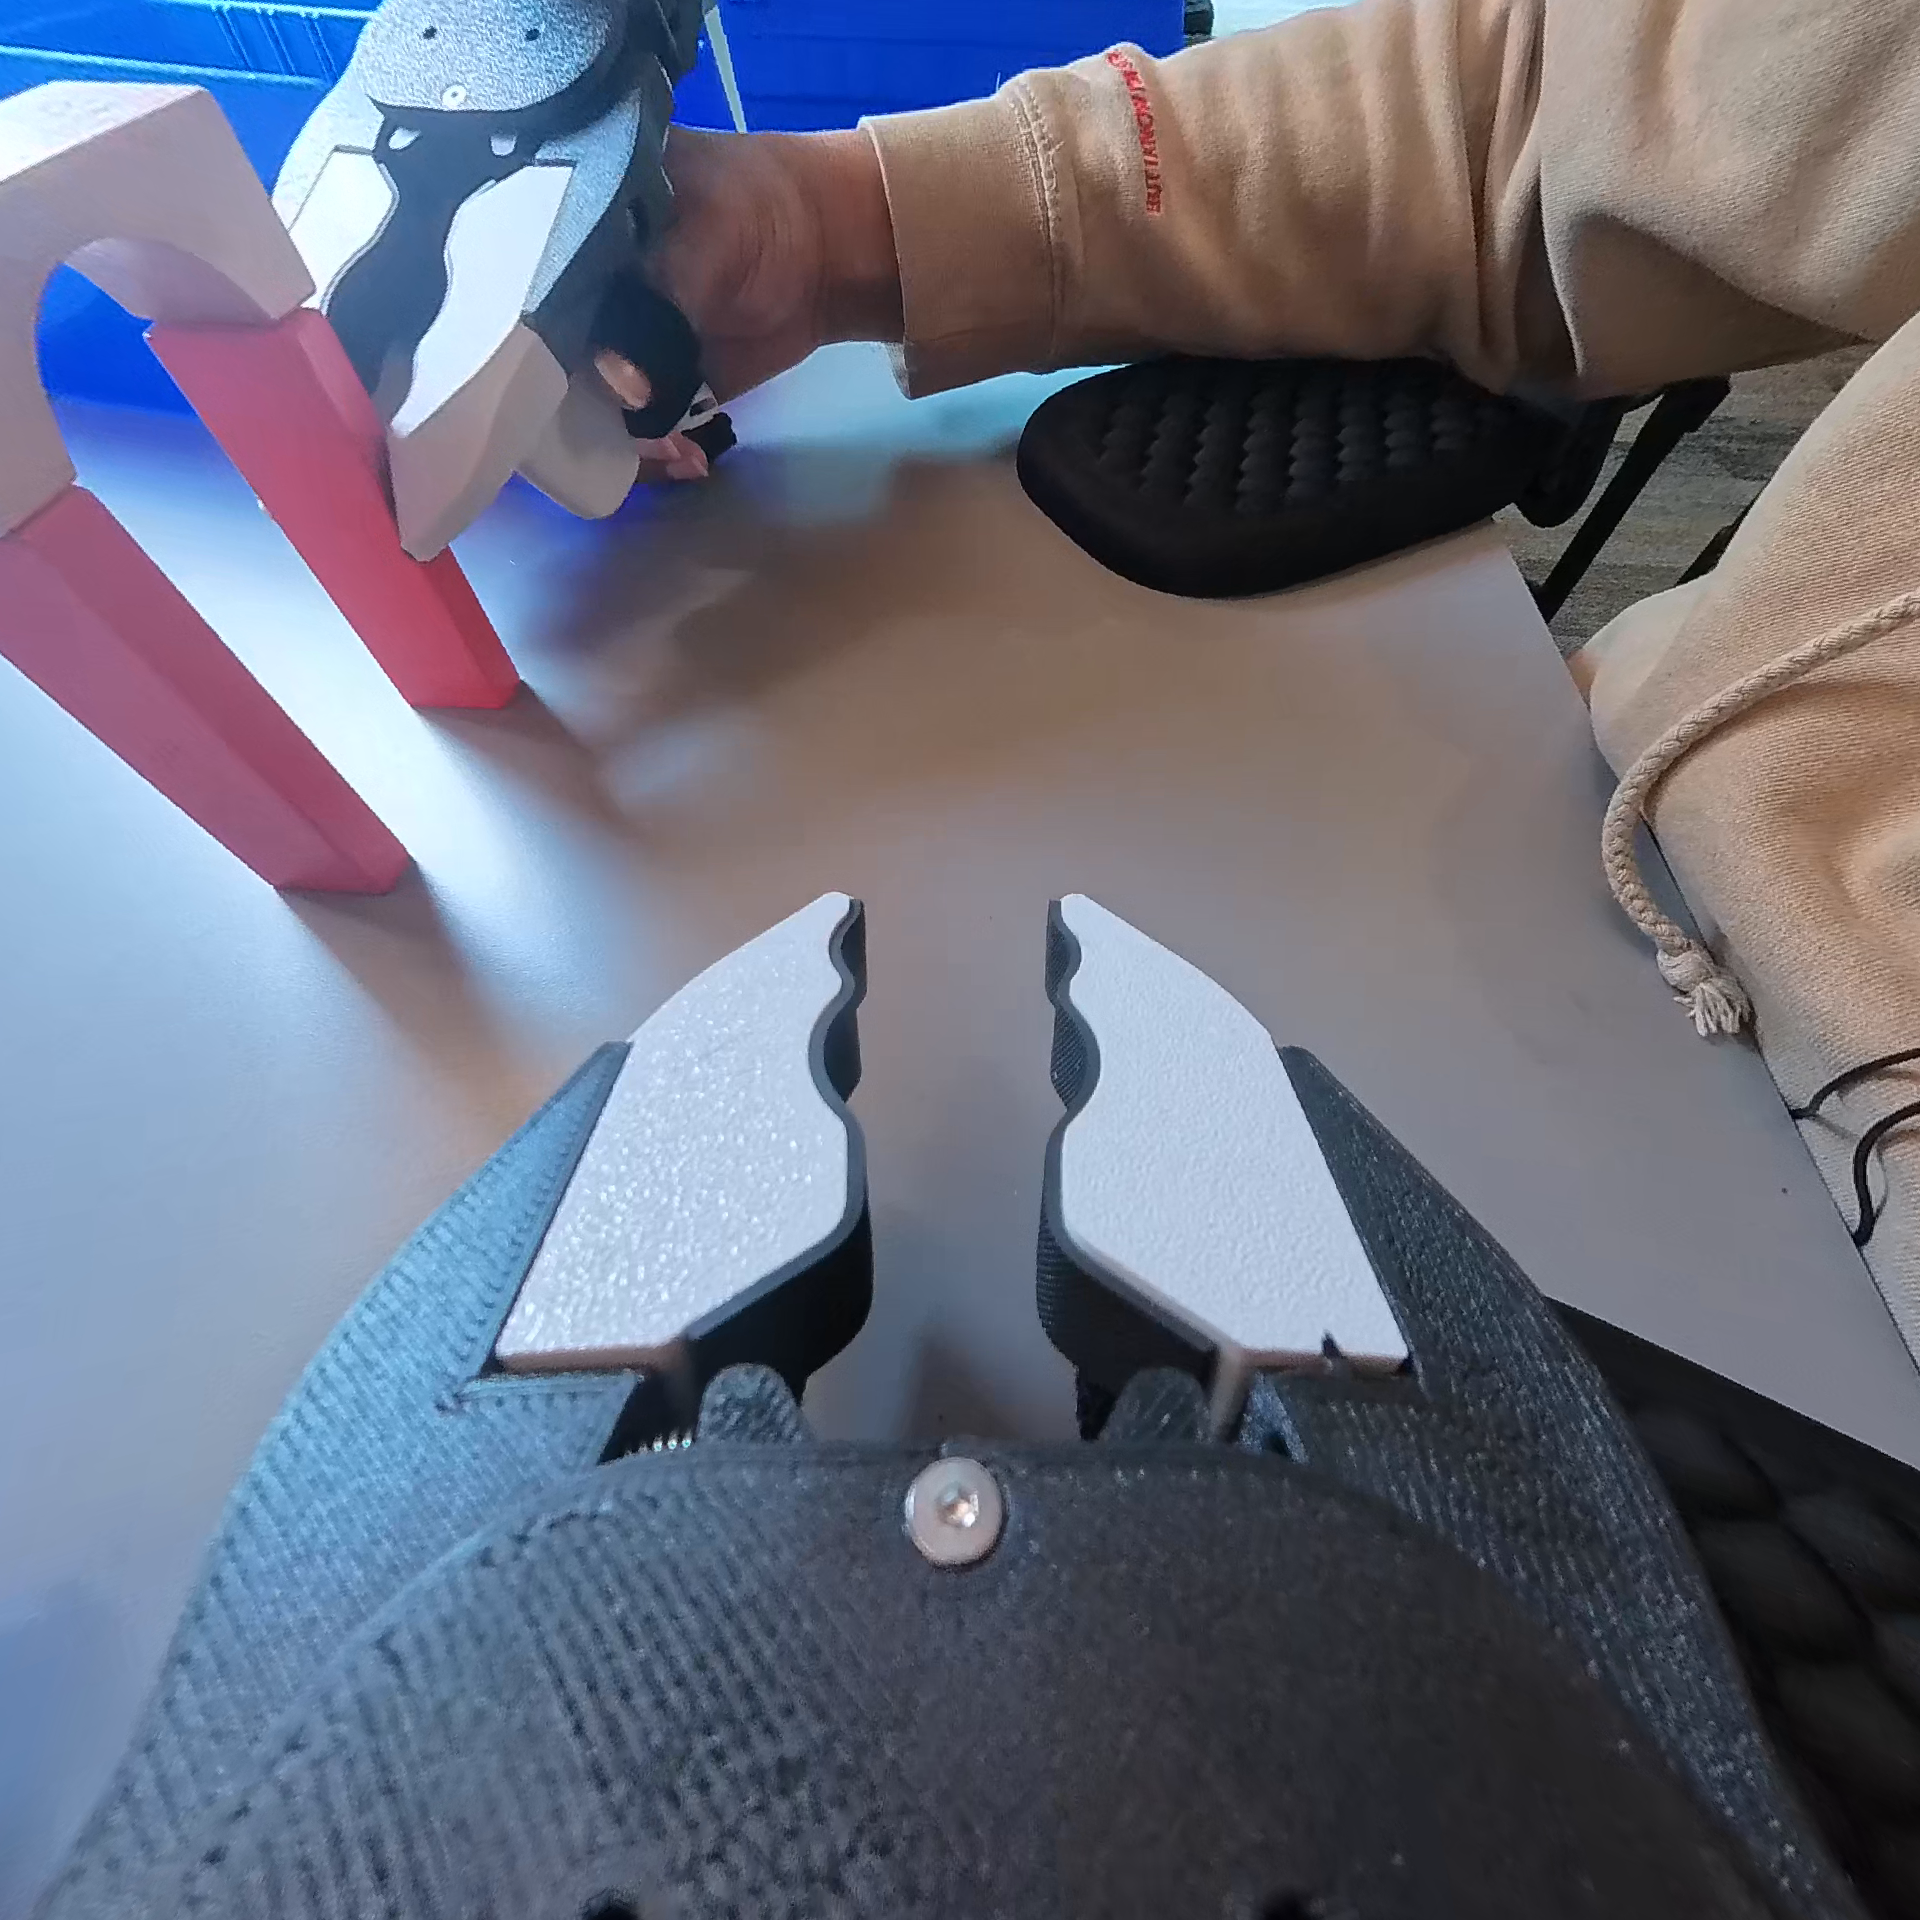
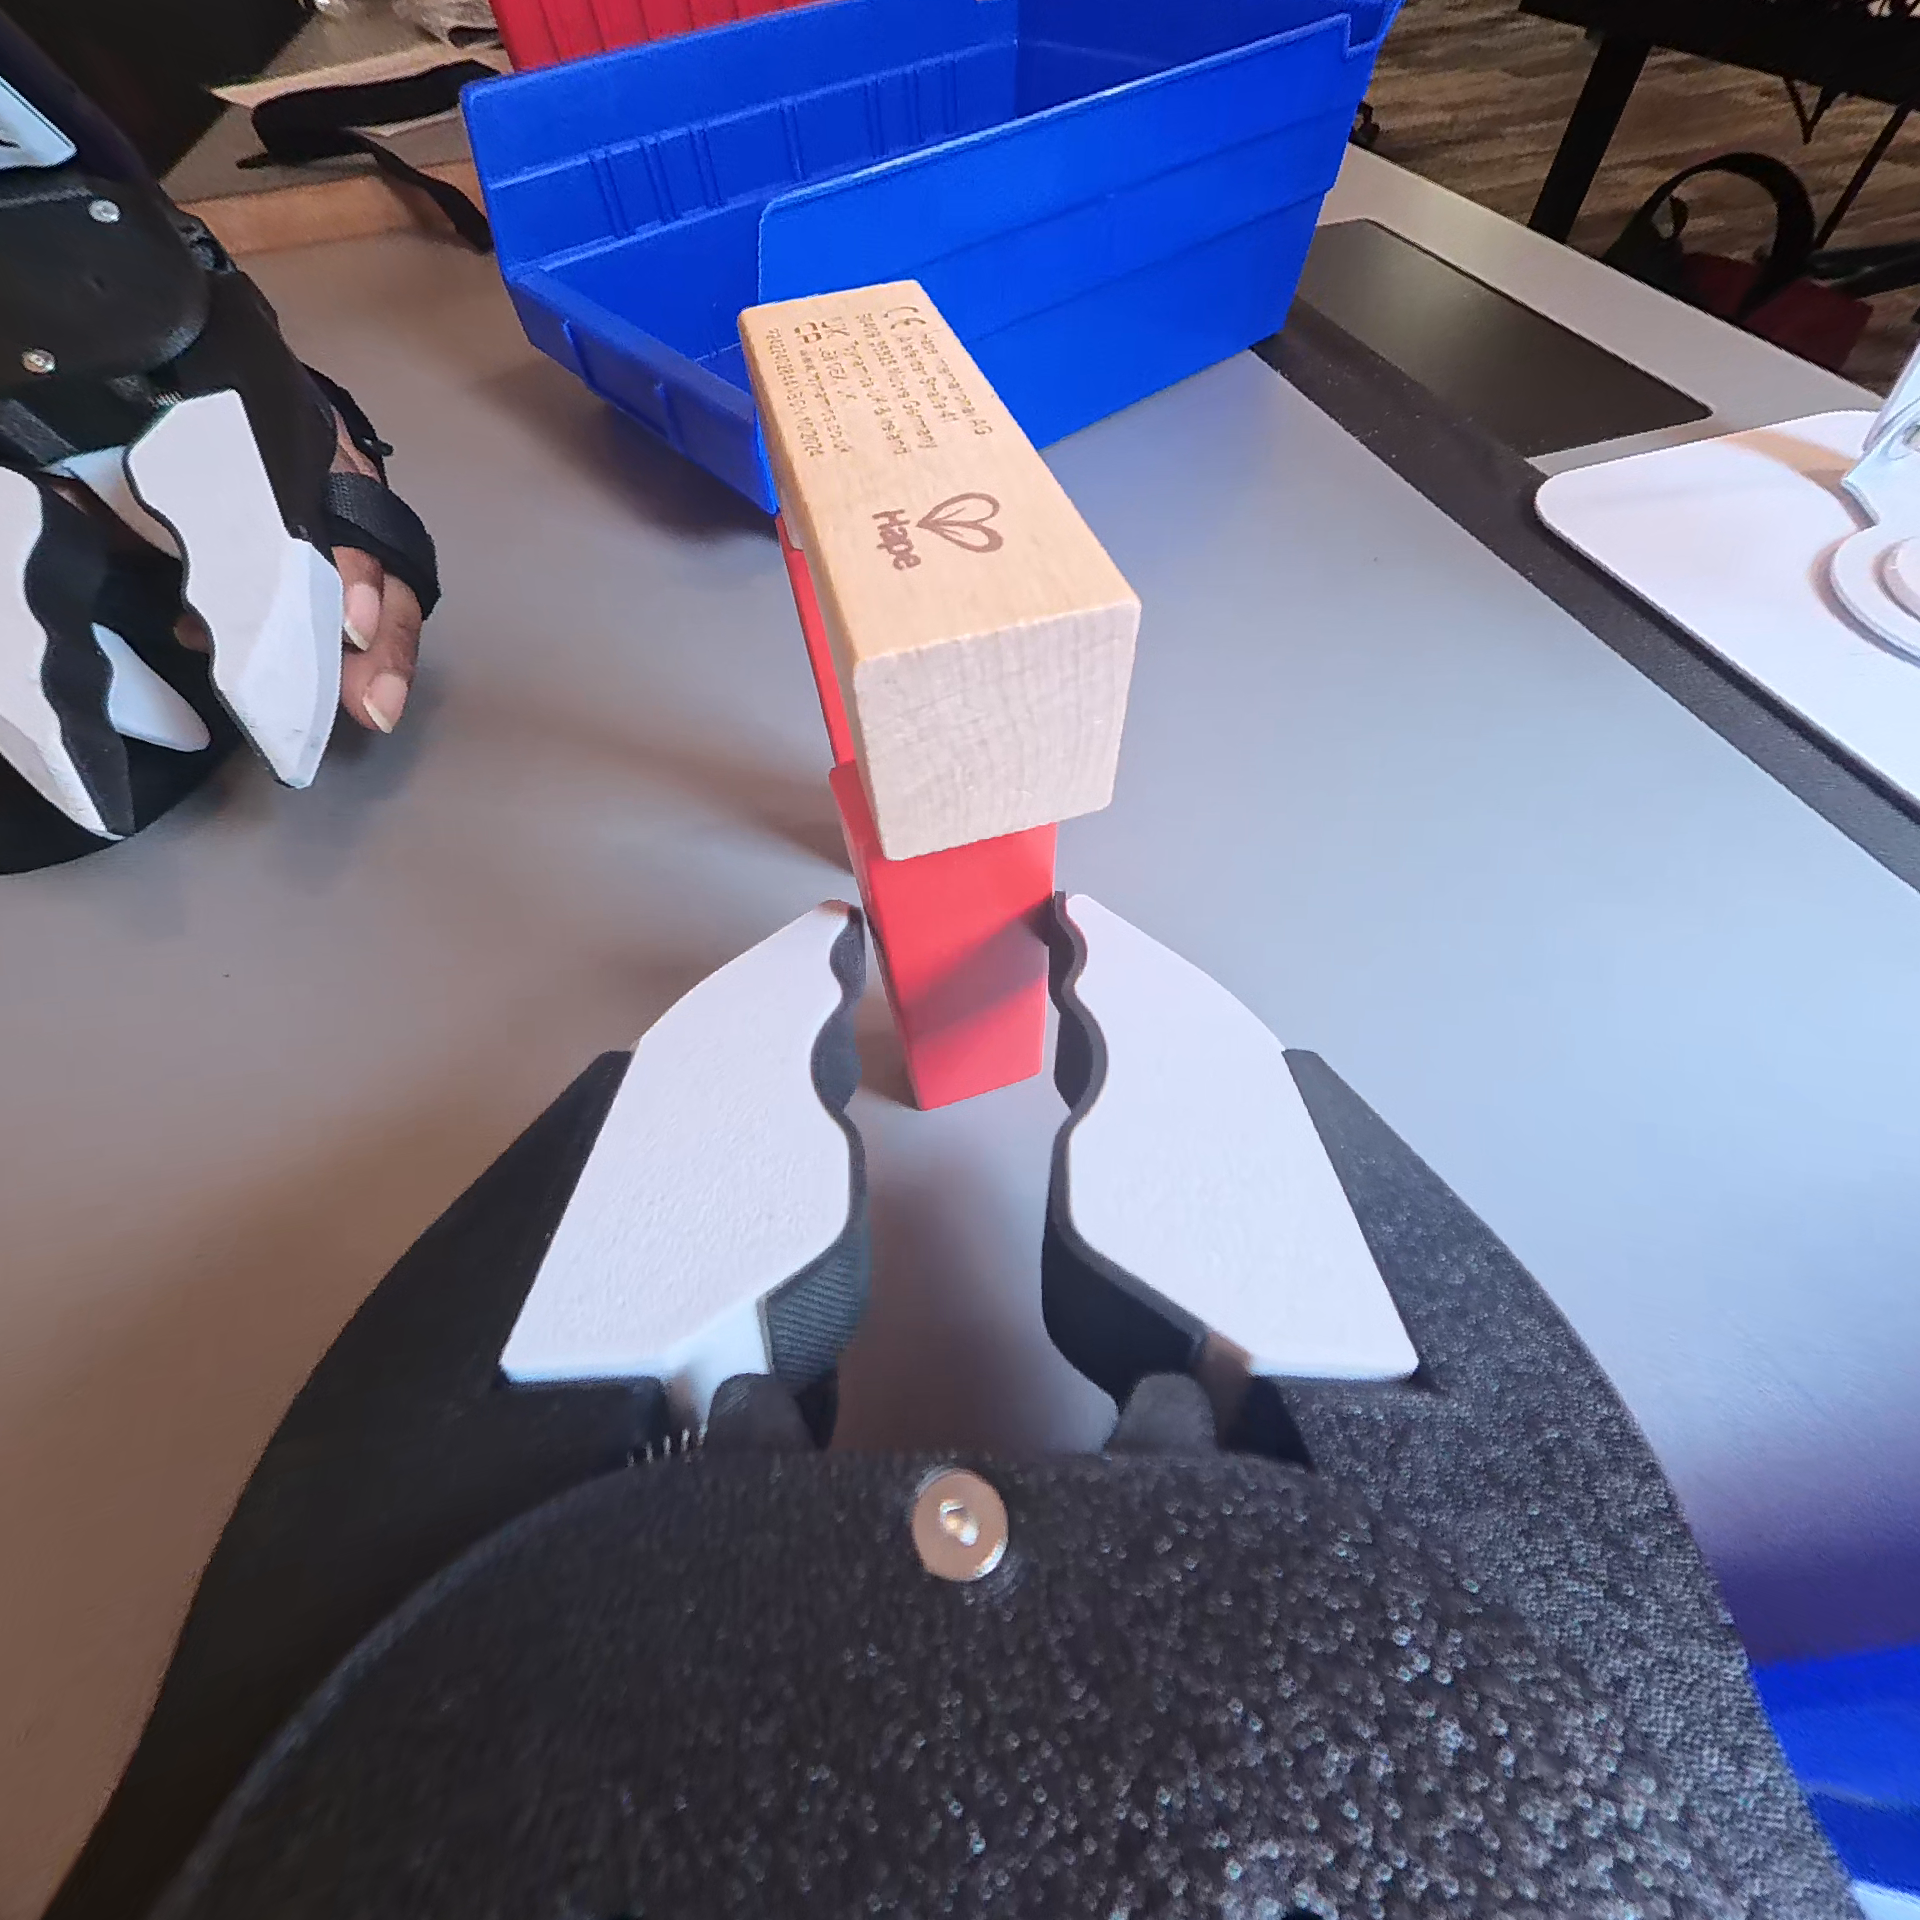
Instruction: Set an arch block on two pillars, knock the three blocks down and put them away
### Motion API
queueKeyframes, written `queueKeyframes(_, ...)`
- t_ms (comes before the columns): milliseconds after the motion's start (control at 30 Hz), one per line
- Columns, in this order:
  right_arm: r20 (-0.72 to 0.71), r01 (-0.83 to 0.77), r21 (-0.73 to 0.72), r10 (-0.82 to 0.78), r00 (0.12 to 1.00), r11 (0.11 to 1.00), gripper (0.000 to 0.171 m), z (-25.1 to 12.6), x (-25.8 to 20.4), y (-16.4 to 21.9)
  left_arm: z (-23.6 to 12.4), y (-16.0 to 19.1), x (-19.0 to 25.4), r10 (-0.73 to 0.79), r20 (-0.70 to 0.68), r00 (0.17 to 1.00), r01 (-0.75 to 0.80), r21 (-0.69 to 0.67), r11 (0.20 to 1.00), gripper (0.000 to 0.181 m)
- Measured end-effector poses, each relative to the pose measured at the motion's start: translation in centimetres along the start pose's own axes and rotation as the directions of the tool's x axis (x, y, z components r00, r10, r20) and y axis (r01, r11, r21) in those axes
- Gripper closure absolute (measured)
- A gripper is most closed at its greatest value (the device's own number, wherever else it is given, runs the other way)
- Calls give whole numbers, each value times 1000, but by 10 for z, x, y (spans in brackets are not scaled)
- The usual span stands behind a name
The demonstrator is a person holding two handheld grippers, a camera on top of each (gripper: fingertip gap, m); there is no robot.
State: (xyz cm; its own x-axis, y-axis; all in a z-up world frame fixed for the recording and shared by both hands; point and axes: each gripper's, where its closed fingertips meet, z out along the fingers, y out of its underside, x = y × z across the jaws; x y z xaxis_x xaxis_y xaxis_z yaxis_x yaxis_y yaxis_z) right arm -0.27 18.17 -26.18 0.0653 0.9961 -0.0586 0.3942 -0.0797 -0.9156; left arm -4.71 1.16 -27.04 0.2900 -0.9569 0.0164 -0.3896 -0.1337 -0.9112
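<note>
Now, closest in, the right gripper (image 2: 956, 914) has its jaws spread around the near red pillar (image 2: 961, 987), low on its shaft. The right-hand pad looks to be touching the pillar's side; the left one stands just clear, so nothing is clamped. That pillar is upright on the grey table (image 2: 1455, 935), and across its top lies the pale wooden arch block (image 2: 935, 540), its far end resting on the second red pillar (image 1: 343, 499).

These look like solid painted wood: stiff, light, smooth-faced, nothing to crush. But the stack is loose, so I'd say a small sideways nudge topples all three. For picking up afterwards, the flat long sides of each pillar are the faces to pinch.

Over on the other side, the left gripper (image 1: 956, 914) sits low over bare table, jaws parted and empty, well apart from the stack. The right forearm, in a tan sleeve (image 1: 1299, 208), lies on a black rest (image 1: 1299, 478).

Beyond it all waits the blue bin (image 2: 1039, 187).
</note>
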Motion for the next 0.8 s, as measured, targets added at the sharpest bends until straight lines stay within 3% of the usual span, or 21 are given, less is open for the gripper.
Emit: queueKeyframes(800, -20, 1, -4, -1, 1000, 1000, 138, -2, 2, 1, 0, 1, 0, 2, -1, 1000, -2, -4, 1000, 148)
